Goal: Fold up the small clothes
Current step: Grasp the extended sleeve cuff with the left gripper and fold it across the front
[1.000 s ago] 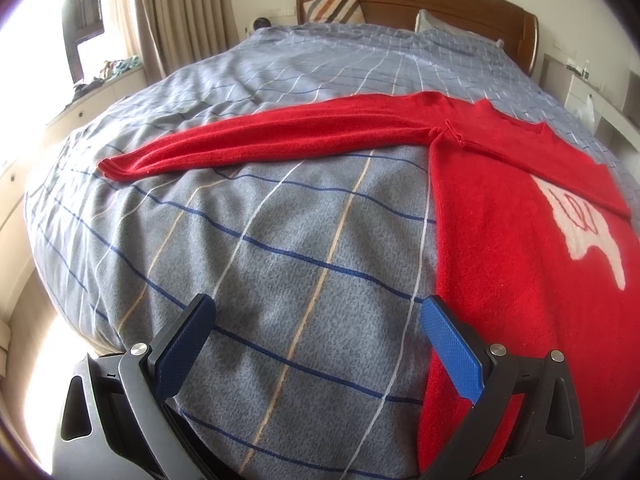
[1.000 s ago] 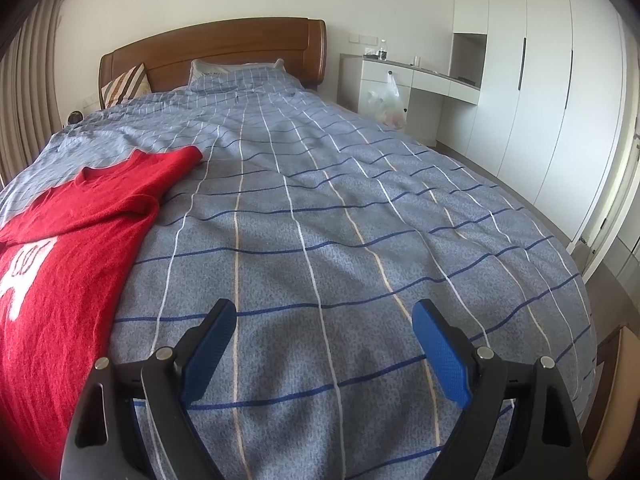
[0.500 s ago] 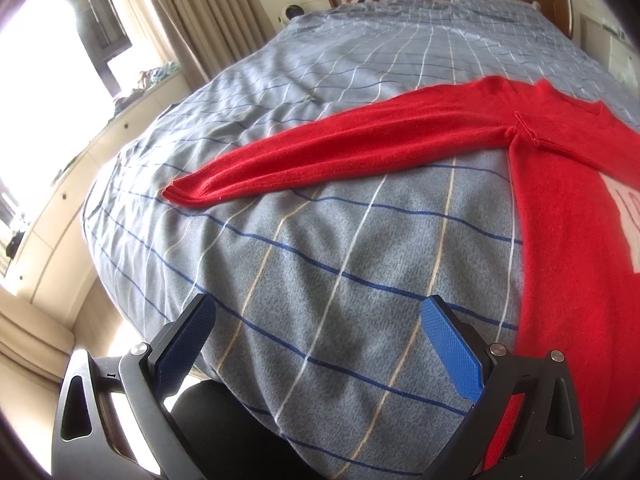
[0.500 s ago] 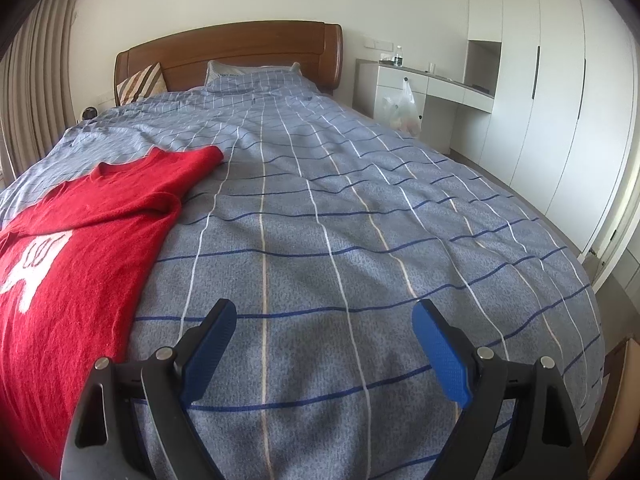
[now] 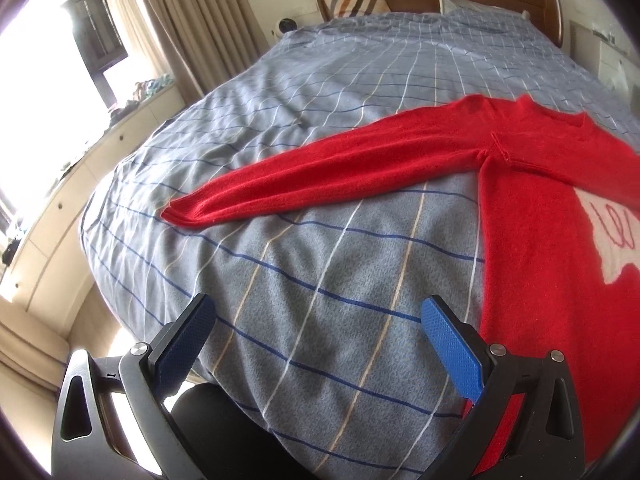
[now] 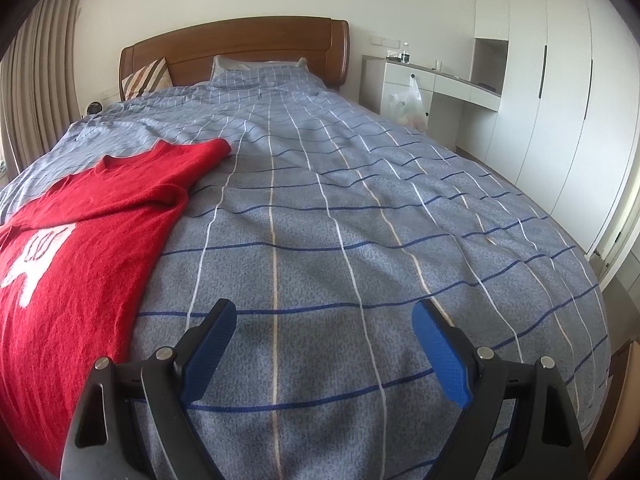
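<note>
A red knit sweater with a white motif lies flat on the blue checked bedspread. Its left sleeve stretches out to the left, cuff near the bed's left side. In the right wrist view the sweater lies at the left, its other sleeve folded in over the chest. My left gripper is open and empty, above the bedspread just left of the sweater's body. My right gripper is open and empty over bare bedspread, right of the sweater.
A wooden headboard and pillows stand at the far end. Curtains and a window ledge run along the left side. A white desk with a hanging plastic bag and white wardrobes stand at the right.
The left gripper has drawn back and swung left, so the bed's left edge and the whole sleeve now show. The right gripper has drawn back a little. Both stay open.
</note>
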Available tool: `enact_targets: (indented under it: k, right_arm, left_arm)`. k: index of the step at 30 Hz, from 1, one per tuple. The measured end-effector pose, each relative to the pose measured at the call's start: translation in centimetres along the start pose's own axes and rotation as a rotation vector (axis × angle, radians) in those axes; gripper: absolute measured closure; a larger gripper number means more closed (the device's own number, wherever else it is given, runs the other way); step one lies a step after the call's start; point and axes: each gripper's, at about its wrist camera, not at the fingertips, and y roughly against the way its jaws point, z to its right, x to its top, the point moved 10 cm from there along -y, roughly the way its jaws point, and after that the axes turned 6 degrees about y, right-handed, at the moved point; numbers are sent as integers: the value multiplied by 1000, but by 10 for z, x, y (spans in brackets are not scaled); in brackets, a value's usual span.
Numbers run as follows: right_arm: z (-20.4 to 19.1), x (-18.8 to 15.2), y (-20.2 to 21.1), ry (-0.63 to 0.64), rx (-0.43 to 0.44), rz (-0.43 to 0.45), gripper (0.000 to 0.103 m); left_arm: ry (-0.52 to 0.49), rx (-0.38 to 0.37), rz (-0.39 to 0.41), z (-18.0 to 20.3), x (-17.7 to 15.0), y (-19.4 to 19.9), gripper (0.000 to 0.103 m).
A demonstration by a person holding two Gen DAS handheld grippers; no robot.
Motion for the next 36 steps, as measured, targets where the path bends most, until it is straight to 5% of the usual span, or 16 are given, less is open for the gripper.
enact_targets:
  k: [6, 9, 13, 20, 21, 23, 24, 25, 26, 31, 36]
  right_arm:
    - [-3, -1, -1, 8, 2, -3, 14]
    - [-4, -1, -1, 11, 3, -2, 14]
    - [-3, -1, 1, 9, 2, 2, 14]
    - [-6, 0, 1, 13, 11, 6, 14]
    - [-8, 1, 1, 18, 12, 7, 14]
    - [-10, 1, 1, 27, 13, 8, 14]
    - [-11, 1, 1, 31, 13, 9, 14]
    - [-11, 1, 2, 34, 12, 10, 14]
    - [-11, 1, 2, 36, 12, 12, 14]
    - [-9, 3, 6, 31, 15, 23, 14]
    - [-7, 6, 6, 14, 27, 29, 14]
  left_arm:
    - [-25, -14, 17, 9, 4, 4, 0]
    - [-24, -85, -18, 8, 6, -4, 0]
    - [192, -208, -130, -44, 23, -42, 0]
    - [540, -202, -226, -158, 53, -124, 4]
    - [557, -211, -228, -160, 55, -129, 7]
    - [556, -246, -232, -156, 62, -134, 39]
    - [539, -261, -232, -151, 66, -136, 45]
    - [521, -265, -227, -146, 70, -138, 66]
    - [513, -252, -224, -144, 74, -141, 99]
    - [513, -276, -99, -127, 139, -109, 101]
    - [267, -464, 92, -9, 246, -11, 101]
